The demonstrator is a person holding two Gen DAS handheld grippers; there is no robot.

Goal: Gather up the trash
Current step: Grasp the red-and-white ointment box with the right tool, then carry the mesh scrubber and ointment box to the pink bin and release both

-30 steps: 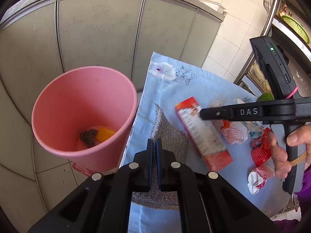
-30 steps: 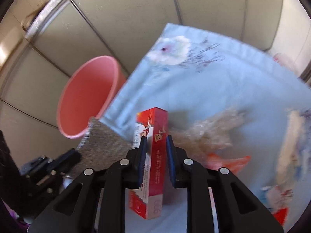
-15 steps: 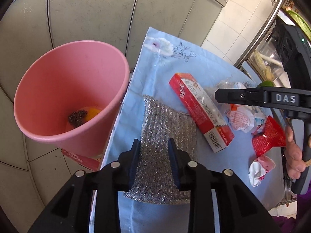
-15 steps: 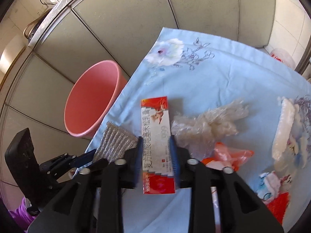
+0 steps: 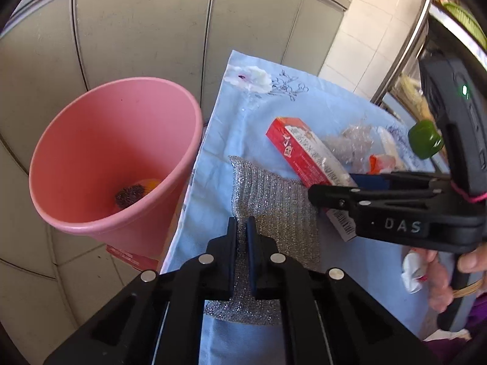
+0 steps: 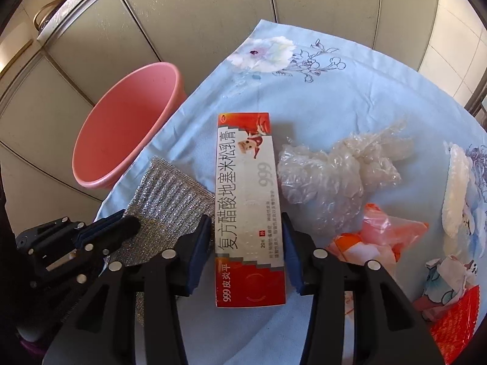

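Note:
A silver mesh scouring cloth (image 5: 274, 203) lies on the blue flowered tablecloth (image 5: 261, 115); my left gripper (image 5: 242, 228) is shut on its near edge. It also shows in the right wrist view (image 6: 164, 191). A red and white medicine box (image 6: 248, 200) lies flat on the cloth between the open fingers of my right gripper (image 6: 245, 228), which stand a little apart from its sides. The box shows in the left wrist view (image 5: 307, 155), partly behind the right gripper (image 5: 334, 188). A pink bin (image 5: 112, 155) stands left of the table with scraps at its bottom.
Crumpled clear plastic (image 6: 334, 167), an orange wrapper (image 6: 380, 231), a red wrapper (image 6: 453, 325) and white paper scraps (image 6: 459, 188) lie on the tablecloth (image 6: 350, 97) to the right. A green cap (image 5: 424, 138) lies far right. Grey cabinet panels (image 5: 137, 30) stand behind the bin (image 6: 127, 130).
My left gripper opened, then shut again on the mesh cloth's near edge. My right gripper let go of the box, which now lies flat, and has opened wider around it.

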